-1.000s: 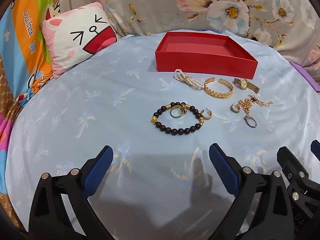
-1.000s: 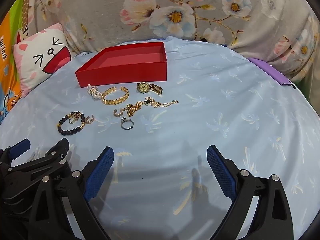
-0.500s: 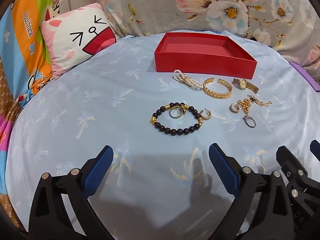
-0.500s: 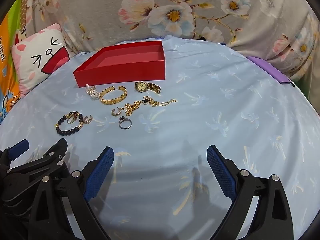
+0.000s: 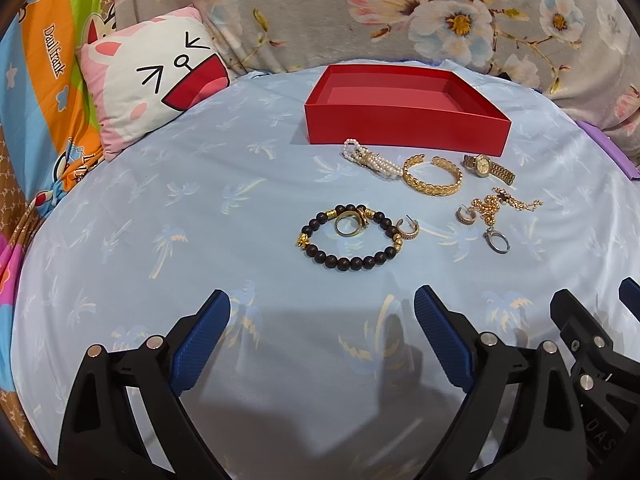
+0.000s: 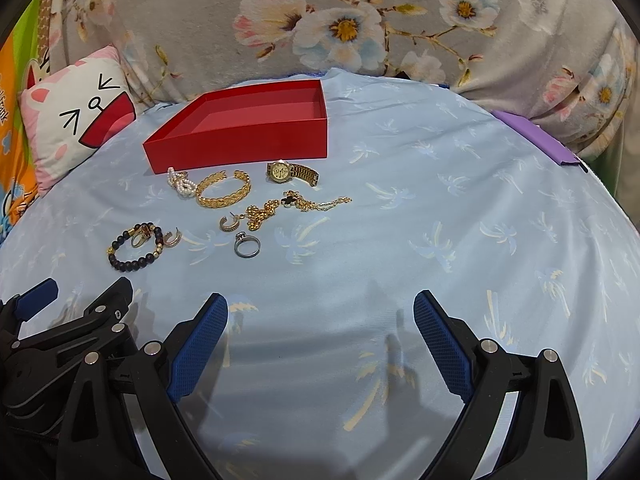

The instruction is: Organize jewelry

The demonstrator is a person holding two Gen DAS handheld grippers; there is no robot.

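Left wrist view: the left gripper (image 5: 322, 312) is held w/ jaws spread wide and nothing between them, low over the near edge of the bed sheet (image 5: 160, 240); the right gripper (image 6: 320, 314) is likewise wide apart and empty, just beside it. No piece has been lifted yet, and the red box (image 5: 404, 126), seen empty, sits toward the far edge of the sheet. All jewelry lies on the sheet between box and grippers: pearl bracelet (image 5: 372, 158), gold cuff (image 5: 432, 175) and watch (image 5: 486, 166) in a row just in front of the box's near wall; closer in, the bead bracelet (image 5: 348, 246) w/ a gold ring (image 5: 349, 225) inside its loop and a hoop earring (image 5: 408, 228) touching its right side; a tangled gold chain (image 6: 280, 208), second hoop (image 6: 230, 223) and silver ring (image 6: 247, 245) to the right. The step in hand is judged to be the approach for a first pick. It is best done w/ the bead bracelet taken by the left gripper, being nearest and thick enough to pinch; one side of the loop should be straddled, away from ring and earring, so these are not dragged. Jaws should be lowered till the sheet is nearly touched, then closed slowly, since soft fabric may be pinched along w/ the beads. Small rings are probably best left for a separate, narrower pinch. The chain may snag the hoop next to it.
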